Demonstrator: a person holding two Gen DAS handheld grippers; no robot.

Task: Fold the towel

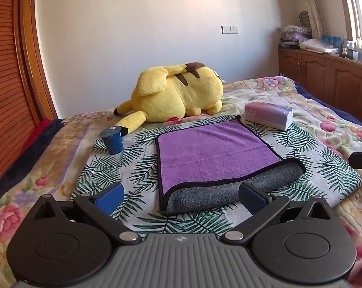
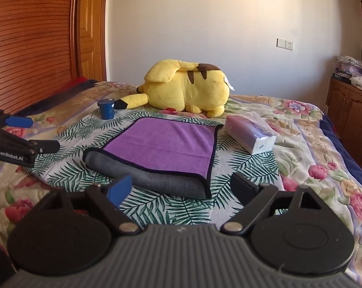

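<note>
A towel [image 1: 212, 153], purple on one side and grey on the other with a dark hem, lies folded once on a leaf-print cloth [image 1: 104, 165] on the bed. Its grey fold faces me, with the purple layer on top. It also shows in the right wrist view [image 2: 166, 144]. My left gripper [image 1: 181, 198] is open, just short of the fold's left corner, holding nothing. My right gripper [image 2: 181, 188] is open, just short of the fold's right corner, holding nothing. The left gripper also shows at the left edge of the right wrist view [image 2: 25, 134].
A yellow plush toy [image 1: 178, 93] lies behind the towel. A blue cup [image 1: 112, 140] stands left of the towel. A tissue pack [image 1: 268, 115] lies to its right. A wooden wardrobe [image 1: 10, 84] stands at left, low cabinets [image 1: 329, 81] at right.
</note>
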